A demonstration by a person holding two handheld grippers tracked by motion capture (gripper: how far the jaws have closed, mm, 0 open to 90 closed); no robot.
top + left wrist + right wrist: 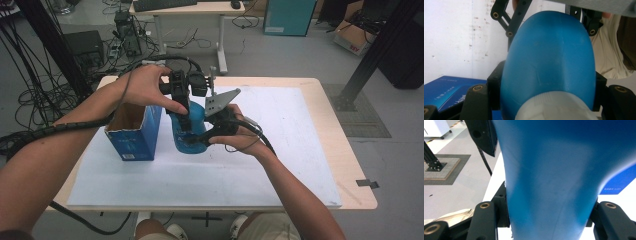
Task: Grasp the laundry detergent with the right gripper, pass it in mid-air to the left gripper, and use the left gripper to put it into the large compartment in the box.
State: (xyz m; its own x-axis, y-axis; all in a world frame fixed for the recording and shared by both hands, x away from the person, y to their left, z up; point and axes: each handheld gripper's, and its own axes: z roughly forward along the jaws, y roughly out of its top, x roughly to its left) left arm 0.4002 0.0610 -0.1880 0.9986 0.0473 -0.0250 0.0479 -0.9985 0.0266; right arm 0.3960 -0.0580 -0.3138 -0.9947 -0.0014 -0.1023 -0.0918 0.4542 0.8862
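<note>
A blue plastic bottle point(196, 116) stands on the white sheet point(285, 150) at the middle of the table, held by both grippers. My left gripper point(182, 117) comes down from above and is shut on the bottle point(549, 57) just past its white cap point(554, 107). From the right side, my right gripper point(202, 137) is shut on the bottle's body point(549, 175). In the left gripper view my own gripper point(547, 92) clamps the bottle on both sides. The right gripper view has my right gripper point(549, 216) pressing on both flanks.
An open blue cardboard box point(135, 135) stands upright just left of the bottle, almost touching it. The white sheet stretches free to the right and front. Beyond the table lie cables, a desk point(190, 10) and a black frame post point(380, 45).
</note>
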